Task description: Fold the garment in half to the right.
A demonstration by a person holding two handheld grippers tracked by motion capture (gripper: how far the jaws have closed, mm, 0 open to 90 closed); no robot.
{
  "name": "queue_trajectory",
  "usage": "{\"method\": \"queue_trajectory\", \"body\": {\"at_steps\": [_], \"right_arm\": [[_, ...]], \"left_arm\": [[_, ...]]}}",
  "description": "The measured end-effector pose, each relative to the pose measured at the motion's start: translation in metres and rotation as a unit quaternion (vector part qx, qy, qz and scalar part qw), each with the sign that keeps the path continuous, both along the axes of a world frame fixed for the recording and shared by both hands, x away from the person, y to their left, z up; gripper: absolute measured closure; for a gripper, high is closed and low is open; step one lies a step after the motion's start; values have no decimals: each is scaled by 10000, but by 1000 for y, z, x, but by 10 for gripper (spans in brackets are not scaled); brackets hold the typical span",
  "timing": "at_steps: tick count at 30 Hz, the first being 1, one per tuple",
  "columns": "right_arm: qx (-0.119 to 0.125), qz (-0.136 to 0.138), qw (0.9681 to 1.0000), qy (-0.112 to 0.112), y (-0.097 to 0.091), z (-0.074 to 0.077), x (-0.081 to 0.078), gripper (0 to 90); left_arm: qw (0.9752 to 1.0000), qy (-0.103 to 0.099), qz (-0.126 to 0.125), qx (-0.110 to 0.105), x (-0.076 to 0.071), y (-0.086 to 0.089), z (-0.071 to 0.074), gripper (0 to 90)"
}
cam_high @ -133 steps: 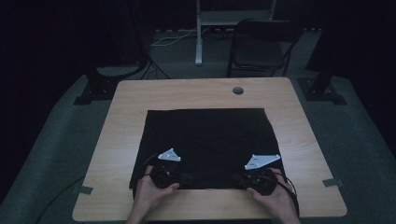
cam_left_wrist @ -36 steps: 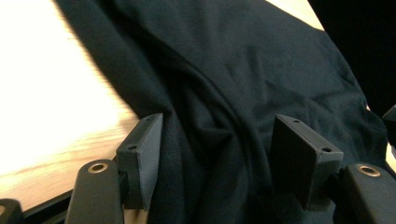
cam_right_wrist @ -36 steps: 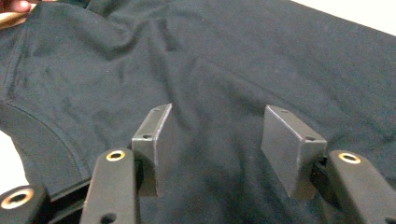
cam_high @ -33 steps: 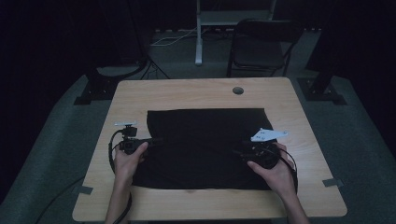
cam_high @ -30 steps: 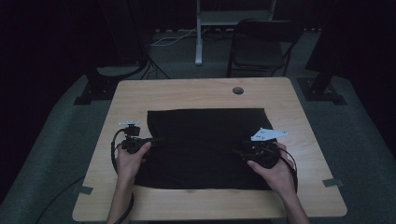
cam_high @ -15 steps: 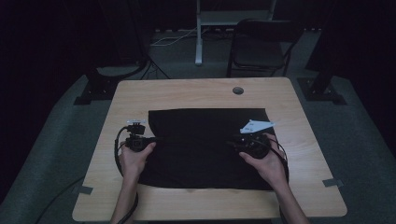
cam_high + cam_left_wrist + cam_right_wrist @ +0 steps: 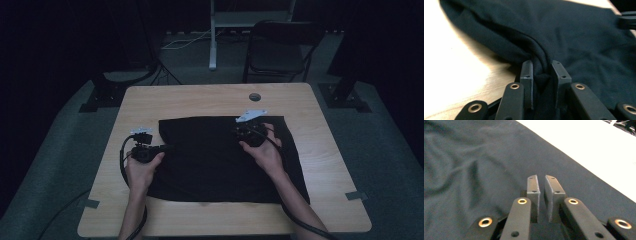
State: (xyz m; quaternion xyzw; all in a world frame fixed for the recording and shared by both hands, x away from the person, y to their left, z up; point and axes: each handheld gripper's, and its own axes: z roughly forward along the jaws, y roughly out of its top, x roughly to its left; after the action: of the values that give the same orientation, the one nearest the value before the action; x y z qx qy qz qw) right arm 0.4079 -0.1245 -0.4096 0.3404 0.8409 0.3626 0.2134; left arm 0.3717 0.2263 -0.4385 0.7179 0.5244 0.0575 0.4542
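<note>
Black cloth point(image 7: 225, 155): spread flat on my table point(image 7: 320, 150). Left gripper point(image 7: 541, 71): fingers have just closed, clamped on a bunched fold at the cloth's left edge, seen close in its own view. Right gripper point(image 7: 542, 185): fingers just closed, nearly together, nothing between them, over the cloth.

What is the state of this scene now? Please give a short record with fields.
surface: wooden table
item: black cloth, spread flat, its left edge bunched
left tongs: shut on a fold at the cloth's left edge; jaws have just been closing
right tongs: over the cloth's far right part, jaws almost together with nothing between them; they have just been closing
background: chair behind the table
</note>
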Motion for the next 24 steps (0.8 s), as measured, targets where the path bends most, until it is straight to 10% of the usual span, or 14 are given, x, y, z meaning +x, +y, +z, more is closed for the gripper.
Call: {"method": "queue_trajectory", "body": {"at_steps": [7, 20, 24], "right_arm": [[-17, -29, 9999, 146, 22, -10, 37, 819], [-182, -333, 9988, 308, 50, -23, 84, 824], [109, -507, 9973, 529, 50, -25, 97, 820]], "left_arm": [[9985, -214, -207, -458, -2, -4, 18, 757], [9966, -400, -507, -516, -3, -14, 38, 758], [9955, -395, -677, -536, -1, -17, 43, 760]]}}
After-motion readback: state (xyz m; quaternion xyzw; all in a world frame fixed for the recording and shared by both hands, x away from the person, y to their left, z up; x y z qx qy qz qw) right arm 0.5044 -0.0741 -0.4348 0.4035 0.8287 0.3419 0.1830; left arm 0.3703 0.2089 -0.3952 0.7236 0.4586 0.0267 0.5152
